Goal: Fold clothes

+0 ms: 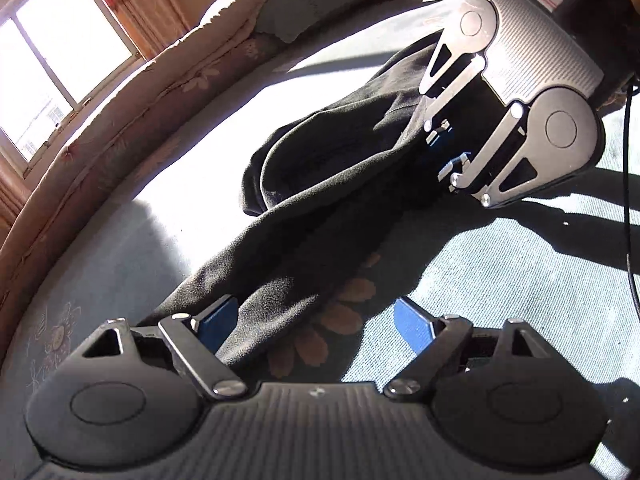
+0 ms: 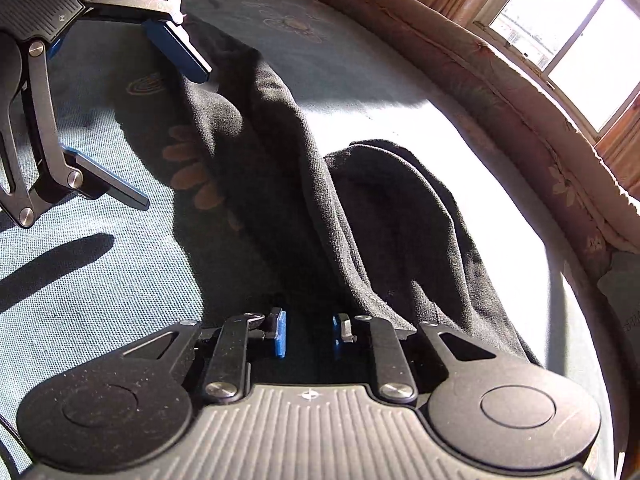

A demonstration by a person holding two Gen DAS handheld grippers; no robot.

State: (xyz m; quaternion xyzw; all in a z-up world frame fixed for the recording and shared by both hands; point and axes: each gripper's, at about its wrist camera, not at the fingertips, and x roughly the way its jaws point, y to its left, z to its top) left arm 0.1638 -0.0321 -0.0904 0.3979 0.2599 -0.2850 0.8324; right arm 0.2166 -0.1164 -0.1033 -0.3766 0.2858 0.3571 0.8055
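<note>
A black garment [image 1: 320, 168] lies in a long bunched strip on a blue-green bedspread [image 1: 500, 272]. At the upper right of the left wrist view, my right gripper [image 1: 440, 152] is shut on one end of it. My left gripper [image 1: 316, 324] is open wide, and the garment's other end drapes over its left blue pad [image 1: 218, 324]. In the right wrist view the garment [image 2: 380, 208] runs from between the nearly closed pads of my right gripper [image 2: 310, 332] up to my open left gripper [image 2: 174, 138]. One left fingertip [image 2: 192, 60] touches the cloth.
A folded flowered quilt [image 1: 120, 112] lines the far side of the bed below a bright window [image 1: 60, 60]. A grey-green pillow [image 1: 312, 4] lies at the head. A black cable [image 1: 626, 200] hangs beside the right gripper. Sunlight washes out part of the bedspread [image 2: 100, 280].
</note>
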